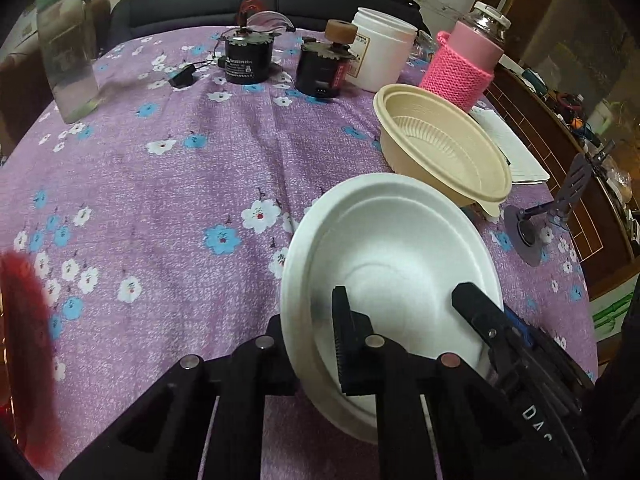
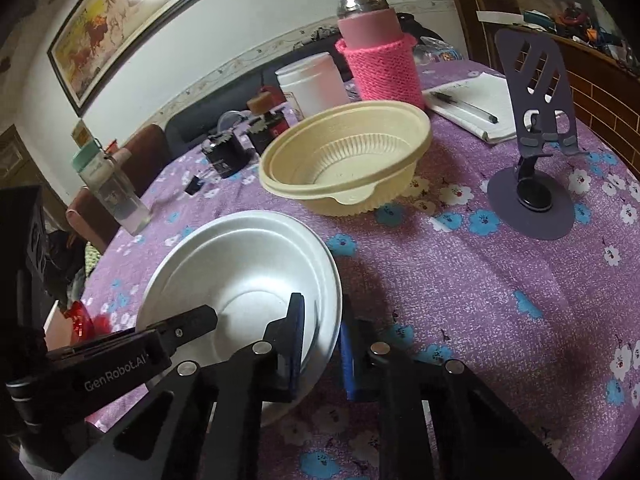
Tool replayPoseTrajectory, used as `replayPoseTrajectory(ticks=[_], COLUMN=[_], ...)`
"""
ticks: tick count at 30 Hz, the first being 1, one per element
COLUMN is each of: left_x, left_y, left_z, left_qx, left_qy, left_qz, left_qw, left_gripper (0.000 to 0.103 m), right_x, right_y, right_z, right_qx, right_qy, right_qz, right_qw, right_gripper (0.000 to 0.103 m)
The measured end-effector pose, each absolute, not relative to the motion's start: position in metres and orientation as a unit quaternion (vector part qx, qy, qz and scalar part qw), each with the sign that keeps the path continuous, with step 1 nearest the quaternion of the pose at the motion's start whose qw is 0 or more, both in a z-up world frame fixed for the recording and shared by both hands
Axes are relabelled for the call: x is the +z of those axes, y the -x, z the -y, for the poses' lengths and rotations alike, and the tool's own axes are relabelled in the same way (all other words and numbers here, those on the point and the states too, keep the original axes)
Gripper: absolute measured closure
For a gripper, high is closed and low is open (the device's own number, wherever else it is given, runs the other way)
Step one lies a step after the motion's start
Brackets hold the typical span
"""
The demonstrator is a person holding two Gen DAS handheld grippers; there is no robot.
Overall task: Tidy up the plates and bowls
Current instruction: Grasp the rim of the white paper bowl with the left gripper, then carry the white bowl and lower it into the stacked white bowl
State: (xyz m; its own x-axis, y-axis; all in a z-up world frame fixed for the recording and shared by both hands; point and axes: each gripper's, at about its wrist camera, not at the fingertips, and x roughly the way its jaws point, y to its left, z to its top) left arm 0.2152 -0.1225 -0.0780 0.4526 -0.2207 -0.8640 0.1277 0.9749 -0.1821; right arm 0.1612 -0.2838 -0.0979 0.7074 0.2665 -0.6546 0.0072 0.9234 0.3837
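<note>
We hold the white foam bowl (image 1: 394,264) by opposite rims, left gripper (image 1: 308,344) and right gripper (image 2: 320,344) each closed across the wall. Lift level toward the cream ribbed plastic bowl (image 2: 344,156) beyond.

White bowl (image 1: 400,256) — round, shallow, empty, tilted, near table edge; cream ribbed bowl (image 1: 444,148) — nested pair, upright, empty, just beyond it on floral cloth.

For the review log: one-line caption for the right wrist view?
Both grippers straddle the white bowl's rim; beige bowl waits behind.
</note>
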Motion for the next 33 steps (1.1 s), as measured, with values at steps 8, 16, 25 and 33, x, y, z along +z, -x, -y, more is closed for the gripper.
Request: replayPoseTrajectory(ticks=[8, 16, 25, 33], left_x=[-0.042, 0.008, 0.029, 0.011], left_y=[-0.178, -0.13, -0.109, -0.116], left_z=[0.084, -0.005, -0.123, -0.176], left_qx=[-0.083, -0.02, 0.07, 0.121], left_qy=[0.058, 0.081, 0.119, 0.114], left_qz=[-0.488, -0.44, -0.415, -0.429], left_qw=[0.867, 0.894, 0.9, 0.888], left_gripper=[0.091, 0.091, 0.088, 0.084], right_x=[-0.069, -0.016, 0.008, -0.001], right_y=[-0.142, -0.123, -0.115, -0.127], right_z=[0.256, 0.166, 0.03, -0.039], right_qx=[0.112, 0.196, 0.257, 0.264], right_qy=[-0.173, -0.141, -0.06, -0.01], right_qz=[-0.365, -0.348, -0.344, -0.37], right_qw=[0.908, 0.906, 0.901, 0.891], right_gripper=[0.087, 0.086, 0.086, 0.086])
